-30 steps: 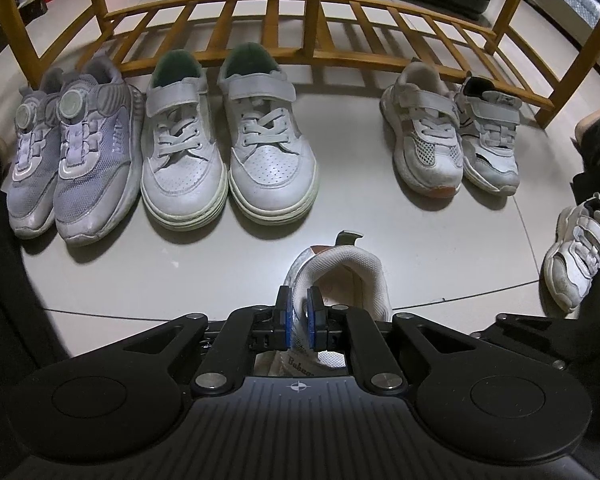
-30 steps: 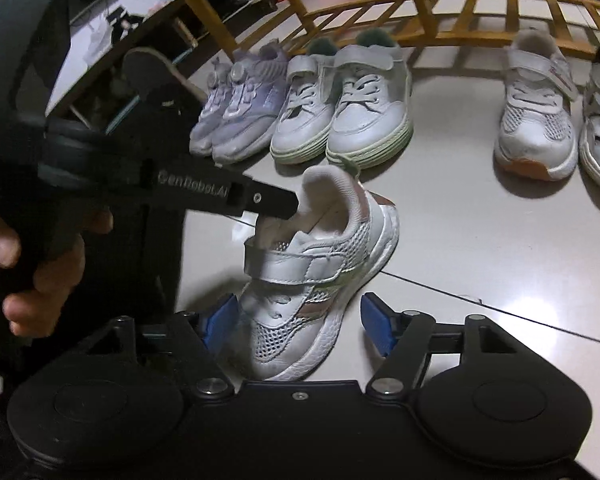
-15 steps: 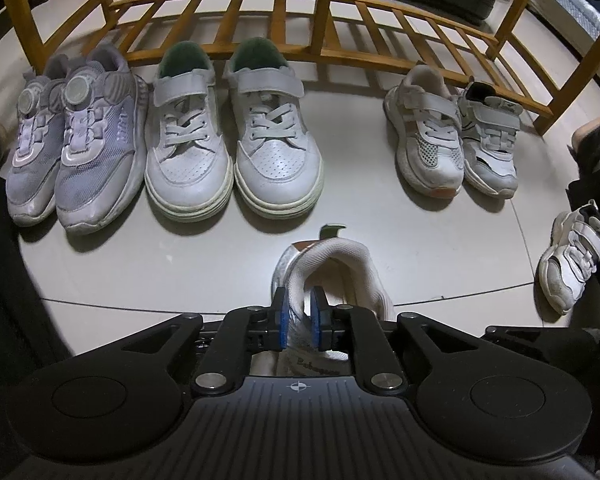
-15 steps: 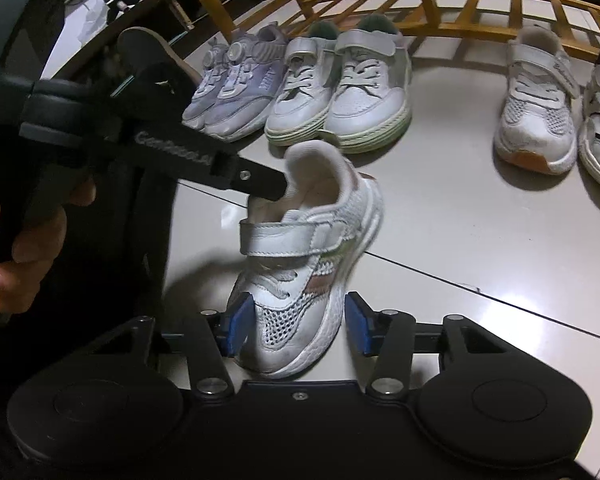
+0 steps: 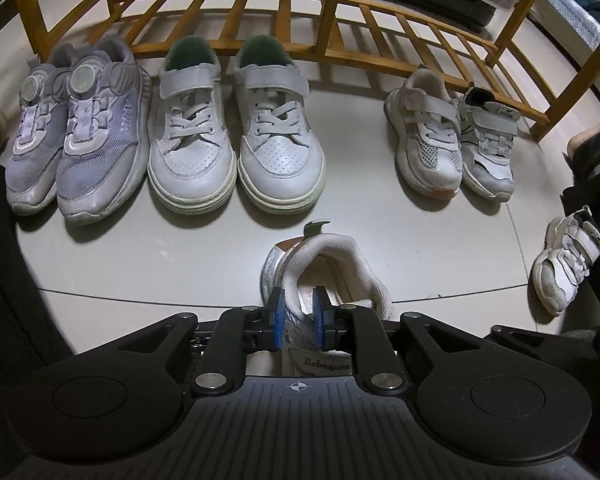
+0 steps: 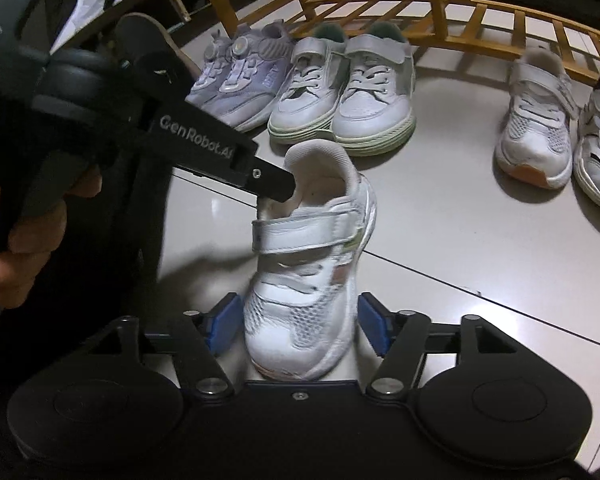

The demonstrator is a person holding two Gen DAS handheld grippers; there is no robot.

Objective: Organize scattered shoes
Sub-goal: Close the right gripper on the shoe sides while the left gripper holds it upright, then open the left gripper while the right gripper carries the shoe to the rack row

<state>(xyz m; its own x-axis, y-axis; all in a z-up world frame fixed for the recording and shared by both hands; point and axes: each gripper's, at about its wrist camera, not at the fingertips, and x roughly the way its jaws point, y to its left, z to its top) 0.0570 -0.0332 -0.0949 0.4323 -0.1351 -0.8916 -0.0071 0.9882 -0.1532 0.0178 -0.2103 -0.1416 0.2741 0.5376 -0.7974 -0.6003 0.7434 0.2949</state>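
A small white mesh shoe (image 5: 332, 256) with a strap stands on the pale floor, out in front of the row of shoes. My left gripper (image 5: 299, 316) is shut on its tongue at the collar; in the right wrist view its black finger (image 6: 274, 186) reaches into the shoe's opening. The shoe's toe (image 6: 300, 336) lies between the blue pads of my right gripper (image 6: 298, 330). Those jaws are opening, and a thin gap shows on each side of the toe. A like mesh shoe (image 5: 428, 140) waits in the row, with a gap to its left.
Along the wooden rack (image 5: 340, 4) stand a lilac pair (image 5: 76, 140), a white pair with green lining (image 5: 236, 140) and a grey-white strap shoe (image 5: 488, 144). One loose strap shoe (image 5: 564, 268) lies at the right edge. A person's dark legs flank both sides.
The right jaws closed in on the toe, then spread apart again. The shoe turned so its toe points straight at the right camera. The left grip on the tongue held.
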